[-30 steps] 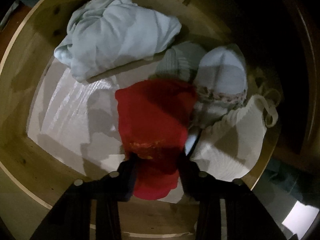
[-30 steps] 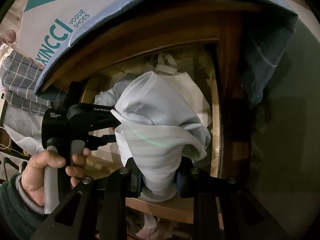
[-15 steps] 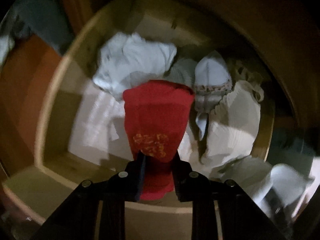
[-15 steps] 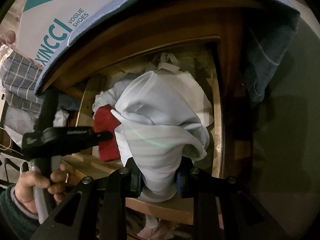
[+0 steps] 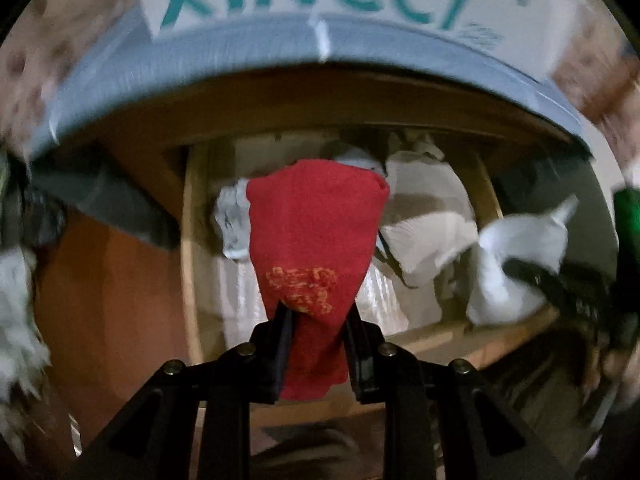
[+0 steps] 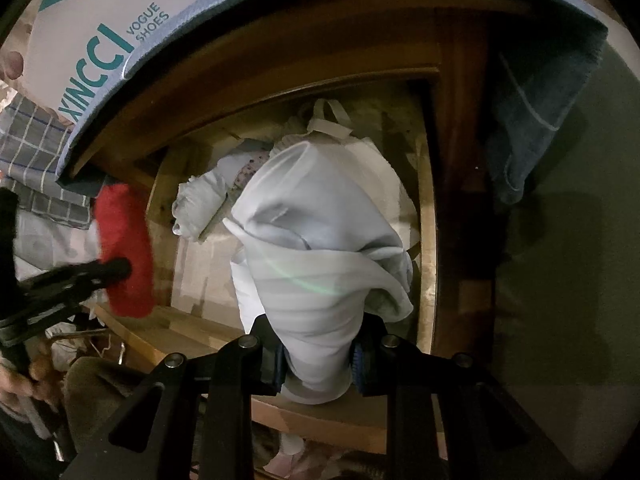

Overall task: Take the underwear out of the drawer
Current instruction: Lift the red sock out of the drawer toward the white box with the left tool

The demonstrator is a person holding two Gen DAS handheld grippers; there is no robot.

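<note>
My left gripper is shut on red underwear with a gold print, which hangs above the open wooden drawer. From the right wrist view the same red underwear shows at the left, clamped in the left gripper, clear of the drawer. My right gripper is shut on pale blue underwear, held up over the drawer. That pale blue underwear appears at the right of the left wrist view. More white and pale garments lie inside the drawer.
A white shoe box printed XINCCI sits on a blue cloth draped over the cabinet top above the drawer. Checked fabric lies at the far left. A hand grips the left tool's handle at lower left.
The left gripper closed on the red underwear and lifted it up out of the drawer, rolling as it rose. The right gripper kept still with the pale blue underwear.
</note>
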